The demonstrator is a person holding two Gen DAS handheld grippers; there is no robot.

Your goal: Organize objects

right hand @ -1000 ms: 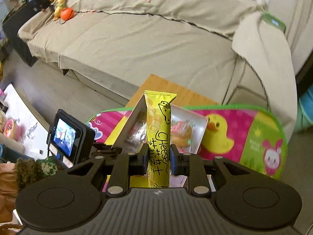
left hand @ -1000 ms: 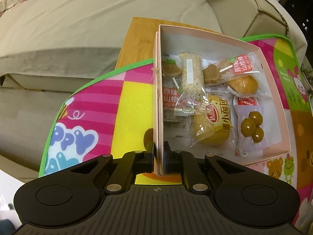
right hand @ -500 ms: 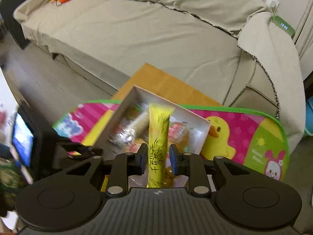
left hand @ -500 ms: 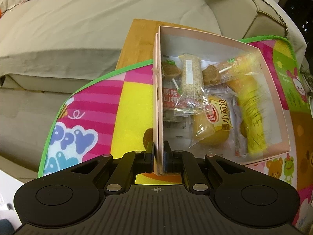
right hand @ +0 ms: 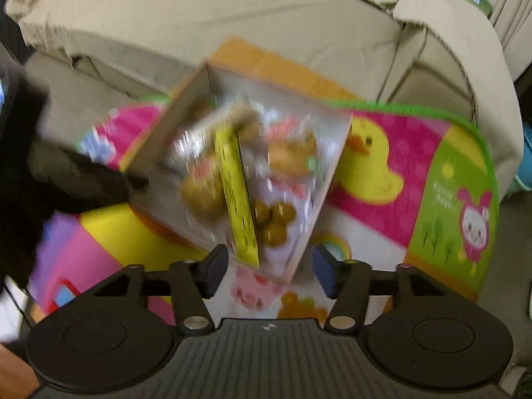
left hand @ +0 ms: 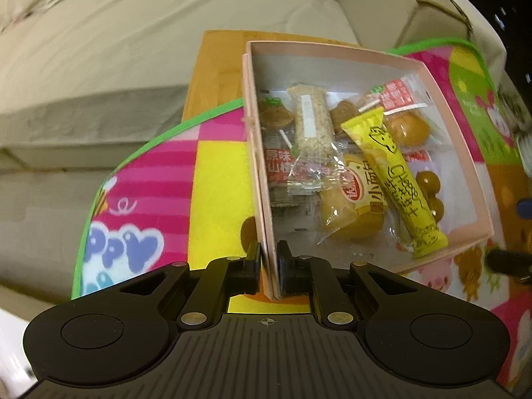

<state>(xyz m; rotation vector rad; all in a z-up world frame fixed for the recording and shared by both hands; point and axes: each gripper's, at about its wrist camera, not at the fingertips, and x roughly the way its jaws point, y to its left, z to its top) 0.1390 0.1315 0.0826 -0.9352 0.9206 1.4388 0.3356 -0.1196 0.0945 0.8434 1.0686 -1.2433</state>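
An open pink box (left hand: pixel 465 166) stands on the mat, filled with several wrapped snacks: a sesame bar (left hand: pixel 311 123), a small bread packet (left hand: pixel 359 206) and green balls (left hand: pixel 429 183). A yellow cheese stick (left hand: pixel 395 179) lies slanted on top of them. My left gripper (left hand: pixel 269 266) clamps the box's near left wall, and its jaws are just starting to ease open. In the blurred right wrist view my right gripper (right hand: pixel 271 266) hangs over the box (right hand: pixel 159 133). Its jaws are opening wide, and the cheese stick (right hand: pixel 237 196) lies free between and beyond them, touching neither pad.
A bright cartoon play mat (left hand: pixel 159 173) covers a small wooden table (left hand: pixel 219 66). A beige sofa (left hand: pixel 133 50) runs behind and beside it. The mat's duck panel (right hand: pixel 369 166) lies right of the box.
My right gripper came down over the box, opened and let go of the yellow cheese stick, which now lies in the box. My left gripper kept its place on the wall.
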